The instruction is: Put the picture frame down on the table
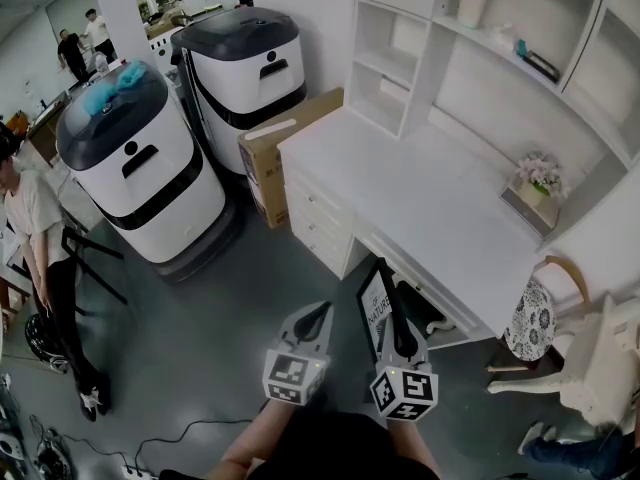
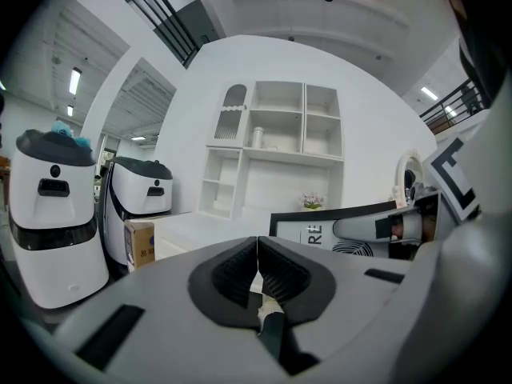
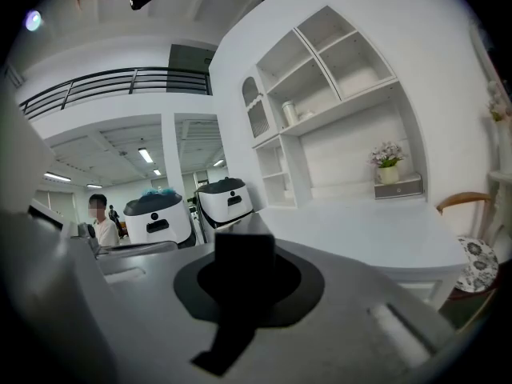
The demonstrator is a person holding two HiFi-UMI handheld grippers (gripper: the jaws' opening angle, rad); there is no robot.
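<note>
The picture frame (image 1: 375,298), black-edged with a white print, stands upright above the grey floor just in front of the white table (image 1: 420,198). My right gripper (image 1: 394,313) is shut on it; in the right gripper view the frame's dark edge (image 3: 244,254) fills the space between the jaws, with the table top (image 3: 376,222) ahead. My left gripper (image 1: 318,315) hangs a little left of the frame, shut and holding nothing. In the left gripper view its jaws (image 2: 257,242) meet, and the frame (image 2: 308,229) and right gripper (image 2: 384,227) show to the right.
Two large white machines (image 1: 140,168) (image 1: 250,63) and a cardboard box (image 1: 270,148) stand left of the table. A flower pot (image 1: 540,176) sits at the table's far right, shelves (image 1: 400,58) rise behind. A white chair (image 1: 590,358) is at the right, a person (image 1: 40,238) at the left.
</note>
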